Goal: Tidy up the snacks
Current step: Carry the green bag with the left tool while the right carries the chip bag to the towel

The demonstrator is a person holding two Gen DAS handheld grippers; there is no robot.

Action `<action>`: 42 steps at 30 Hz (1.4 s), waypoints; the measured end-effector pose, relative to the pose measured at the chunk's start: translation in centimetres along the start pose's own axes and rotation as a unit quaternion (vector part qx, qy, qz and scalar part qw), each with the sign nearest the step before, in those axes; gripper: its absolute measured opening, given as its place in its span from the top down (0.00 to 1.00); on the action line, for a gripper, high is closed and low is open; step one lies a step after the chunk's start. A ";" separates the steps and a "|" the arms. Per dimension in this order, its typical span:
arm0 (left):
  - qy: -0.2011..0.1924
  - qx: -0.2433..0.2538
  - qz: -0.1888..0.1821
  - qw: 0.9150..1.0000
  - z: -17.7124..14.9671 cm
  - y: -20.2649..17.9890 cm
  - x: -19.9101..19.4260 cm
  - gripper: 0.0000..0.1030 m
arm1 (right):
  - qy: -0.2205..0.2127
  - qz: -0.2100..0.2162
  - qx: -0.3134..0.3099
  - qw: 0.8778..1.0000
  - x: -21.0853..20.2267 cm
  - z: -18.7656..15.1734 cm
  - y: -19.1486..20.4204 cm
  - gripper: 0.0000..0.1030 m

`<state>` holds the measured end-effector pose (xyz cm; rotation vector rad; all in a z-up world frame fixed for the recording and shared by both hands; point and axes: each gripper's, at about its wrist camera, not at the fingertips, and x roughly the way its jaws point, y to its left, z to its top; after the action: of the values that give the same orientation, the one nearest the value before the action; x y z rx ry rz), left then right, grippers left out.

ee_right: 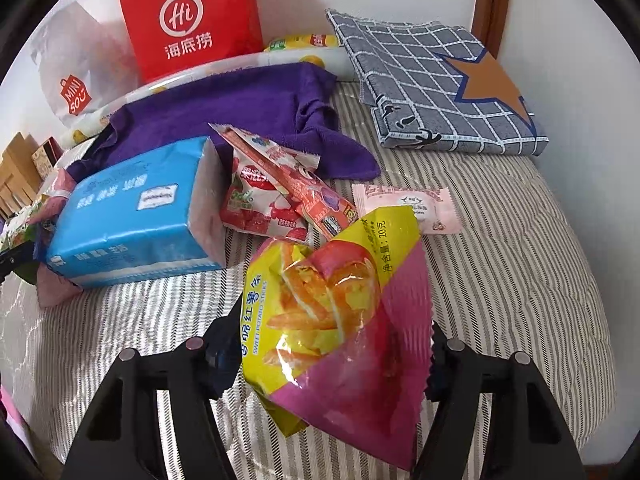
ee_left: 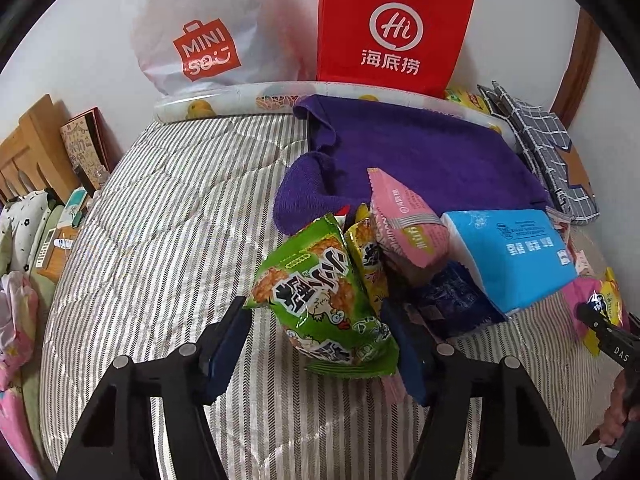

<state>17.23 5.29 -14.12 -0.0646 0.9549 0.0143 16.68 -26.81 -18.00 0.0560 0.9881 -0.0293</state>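
Where the snacks lie: scattered in a loose heap on the striped bed (ee_left: 160, 220), in front of a purple towel (ee_left: 420, 152).
Left gripper (ee_left: 314, 308): it points down at the heap with its fingers about half apart and a green snack packet (ee_left: 320, 320) between them.
Left grip: the right finger touches the packet's side and the left fingertip sits at its corner; whether the pads actually press on it cannot be told.
Green packet: it stands tilted, leaning against a yellow packet (ee_left: 366, 256) and a pink packet (ee_left: 404, 224) behind it.
Right gripper (ee_right: 336, 322): its fingers are part-way closed around a yellow-and-pink sweet potato bag (ee_right: 336, 320), which fills the gap between them and sits propped up at an angle.
Beside the bag: a blue tissue pack (ee_right: 132, 220) lies to its left, red snack packets (ee_right: 272, 196) just behind it, and a small pink packet (ee_right: 408, 208) near its top edge.
Back of the bed: a red paper bag (ee_left: 392, 28) and a white plastic bag (ee_left: 200, 40) stand against the wall.
Far corner: a folded checked cloth (ee_right: 432, 80) lies flat.
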 end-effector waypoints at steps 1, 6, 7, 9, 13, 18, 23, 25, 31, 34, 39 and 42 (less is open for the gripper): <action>-0.002 -0.001 -0.003 1.000 0.0 0.1 -0.3 0.37 | -0.003 0.000 0.001 1.000 -0.3 0.0 0.0 0.34; -0.012 -0.002 -0.015 1.000 -0.2 0.1 -2.1 0.37 | -0.020 0.002 0.003 1.000 -2.1 0.3 0.5 0.34; -0.015 -0.001 -0.016 1.000 -0.2 0.0 -2.5 0.37 | -0.024 0.003 0.003 1.000 -2.6 0.3 0.7 0.34; -0.022 0.000 -0.019 1.000 -0.2 -0.1 -3.4 0.37 | -0.032 0.005 0.002 0.999 -3.4 0.5 0.9 0.34; -0.034 0.006 -0.027 0.999 -0.2 -0.7 -5.1 0.37 | -0.045 0.010 0.001 0.999 -5.1 0.6 1.7 0.34; -0.045 0.014 -0.046 0.998 0.0 -2.0 -7.1 0.37 | -0.059 0.018 -0.005 0.998 -7.0 1.0 2.7 0.34; -0.050 0.023 -0.063 0.997 0.5 -3.5 -8.3 0.37 | -0.069 0.031 -0.014 0.997 -8.4 1.6 3.9 0.34; -0.050 0.028 -0.070 0.996 0.9 -4.3 -8.6 0.37 | -0.071 0.036 -0.020 0.997 -8.7 2.1 4.4 0.34; -0.053 0.042 -0.078 0.995 2.5 -6.3 -8.5 0.37 | -0.076 0.053 -0.035 0.995 -9.0 3.7 5.7 0.34; -0.054 0.045 -0.078 0.994 3.4 -7.0 -8.2 0.37 | -0.079 0.056 -0.040 0.995 -8.7 4.7 5.9 0.34; -0.055 0.048 -0.075 0.994 5.2 -7.6 -7.3 0.37 | -0.083 0.055 -0.041 0.994 -8.0 6.8 6.0 0.34; -0.055 0.051 -0.072 0.995 6.3 -7.7 -6.6 0.37 | -0.085 0.055 -0.041 0.994 -7.3 8.1 6.0 0.34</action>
<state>18.88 -1.89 -4.75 -0.0379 0.8379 -0.1623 19.71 -21.31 -7.24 0.0316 0.8140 0.1071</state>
